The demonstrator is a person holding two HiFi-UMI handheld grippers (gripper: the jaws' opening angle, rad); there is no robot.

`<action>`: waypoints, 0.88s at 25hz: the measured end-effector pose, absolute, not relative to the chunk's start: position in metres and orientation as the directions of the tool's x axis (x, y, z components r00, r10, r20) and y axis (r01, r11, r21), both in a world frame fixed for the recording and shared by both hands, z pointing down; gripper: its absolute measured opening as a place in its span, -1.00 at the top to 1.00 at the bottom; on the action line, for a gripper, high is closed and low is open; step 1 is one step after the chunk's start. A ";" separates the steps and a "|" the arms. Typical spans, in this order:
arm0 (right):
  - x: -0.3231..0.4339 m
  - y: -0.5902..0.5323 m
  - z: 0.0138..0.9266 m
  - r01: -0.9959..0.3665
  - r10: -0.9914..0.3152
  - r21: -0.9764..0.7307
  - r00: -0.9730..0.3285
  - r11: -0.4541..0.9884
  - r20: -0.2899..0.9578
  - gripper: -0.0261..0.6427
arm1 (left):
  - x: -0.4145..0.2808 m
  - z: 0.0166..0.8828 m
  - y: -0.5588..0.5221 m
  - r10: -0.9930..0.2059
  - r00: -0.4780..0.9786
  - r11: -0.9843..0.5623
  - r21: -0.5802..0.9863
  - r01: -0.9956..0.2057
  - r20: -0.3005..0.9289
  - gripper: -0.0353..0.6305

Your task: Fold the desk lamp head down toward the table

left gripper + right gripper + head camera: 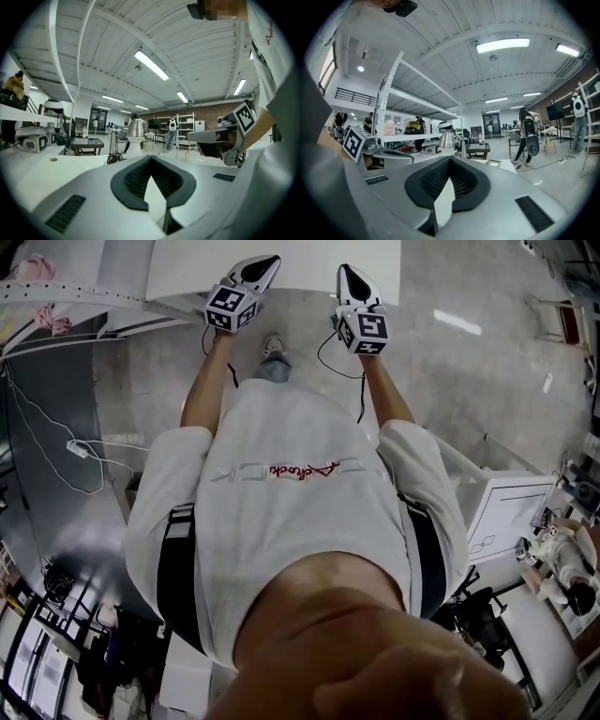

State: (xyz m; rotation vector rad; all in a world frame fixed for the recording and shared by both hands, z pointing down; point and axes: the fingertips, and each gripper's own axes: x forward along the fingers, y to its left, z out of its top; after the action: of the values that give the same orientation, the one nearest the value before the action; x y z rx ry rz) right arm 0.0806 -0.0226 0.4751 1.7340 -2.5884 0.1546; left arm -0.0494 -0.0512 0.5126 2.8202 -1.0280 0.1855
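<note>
Holding both claws level out front, probably just aiming at the white table (pixel 300 263): left gripper (pixel 262 266) and right gripper (pixel 351 279) pressed together, pinching nothing. Desk lamp (pixel 136 129) stands far ahead, well apart.

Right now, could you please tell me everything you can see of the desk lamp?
The desk lamp stands on the white table, ahead of both grippers and beyond their tips. Its head is a shiny, silver, bell-shaped metal shade, wider at the bottom, with a pale part under it and a metallic upright post beside it. The left gripper and the right gripper are both shut, empty and clear of it. The head view does not show it.
</note>
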 end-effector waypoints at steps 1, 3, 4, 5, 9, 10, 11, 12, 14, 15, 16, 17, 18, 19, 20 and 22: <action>0.079 -0.018 0.476 -0.923 -0.921 -0.070 -0.383 0.378 0.074 0.90 | -0.049 0.514 -0.044 -0.629 0.760 -0.760 0.075 -0.646 0.164 0.82; 0.077 -0.011 0.477 -0.921 -0.919 -0.073 -0.387 0.382 0.071 0.90 | -0.048 0.513 -0.034 -0.635 0.756 -0.757 0.069 -0.650 0.160 0.82; 0.076 -0.008 0.476 -0.920 -0.919 -0.071 -0.389 0.384 0.069 0.90 | -0.047 0.512 -0.028 -0.639 0.753 -0.753 0.070 -0.654 0.154 0.82; 0.076 -0.003 0.476 -0.920 -0.918 -0.065 -0.391 0.387 0.069 0.90 | -0.046 0.511 -0.023 -0.642 0.752 -0.751 0.073 -0.656 0.150 0.82; 0.070 0.014 0.477 -0.918 -0.915 -0.048 -0.397 0.394 0.072 0.90 | -0.044 0.514 -0.001 -0.645 0.750 -0.748 0.078 -0.659 0.146 0.82; 0.069 0.018 0.478 -0.918 -0.915 -0.052 -0.396 0.393 0.071 0.90 | -0.044 0.515 0.004 -0.646 0.749 -0.748 0.078 -0.659 0.147 0.82; 0.068 0.022 0.478 -0.918 -0.916 -0.054 -0.395 0.392 0.070 0.90 | -0.043 0.516 0.009 -0.645 0.750 -0.748 0.077 -0.659 0.148 0.82; 0.068 0.026 0.478 -0.918 -0.916 -0.054 -0.395 0.392 0.067 0.90 | -0.042 0.516 0.013 -0.645 0.750 -0.749 0.076 -0.659 0.147 0.82; 0.067 0.034 0.477 -0.916 -0.914 -0.055 -0.401 0.398 0.064 0.90 | -0.041 0.515 0.021 -0.645 0.750 -0.749 0.073 -0.659 0.146 0.82; 0.066 0.038 0.477 -0.914 -0.912 -0.053 -0.405 0.402 0.065 0.90 | -0.041 0.515 0.025 -0.645 0.750 -0.749 0.073 -0.658 0.146 0.82; 0.065 0.041 0.478 -0.913 -0.911 -0.050 -0.407 0.404 0.067 0.90 | -0.041 0.515 0.029 -0.643 0.751 -0.751 0.073 -0.657 0.147 0.82; 0.064 0.043 0.477 -0.913 -0.911 -0.047 -0.407 0.405 0.067 0.90 | -0.041 0.514 0.031 -0.642 0.753 -0.752 0.071 -0.655 0.146 0.81; 0.064 0.045 0.477 -0.914 -0.912 -0.045 -0.406 0.404 0.065 0.90 | -0.040 0.513 0.033 -0.640 0.755 -0.754 0.068 -0.653 0.144 0.82; 0.064 0.049 0.476 -0.914 -0.912 -0.044 -0.405 0.403 0.064 0.90 | -0.040 0.512 0.036 -0.639 0.756 -0.756 0.065 -0.651 0.142 0.82; 0.064 0.053 0.477 -0.914 -0.912 -0.043 -0.405 0.403 0.064 0.90 | -0.039 0.511 0.040 -0.638 0.757 -0.758 0.062 -0.650 0.142 0.82; 0.064 0.062 0.479 -0.915 -0.913 -0.045 -0.403 0.401 0.066 0.90 | -0.038 0.511 0.048 -0.635 0.759 -0.760 0.060 -0.647 0.142 0.82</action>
State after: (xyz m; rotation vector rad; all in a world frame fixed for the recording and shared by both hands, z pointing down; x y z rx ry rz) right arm 0.0635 0.0620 0.4788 1.6985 -2.6033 0.1151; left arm -0.0381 0.0481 0.5112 2.8471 -1.0410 0.1722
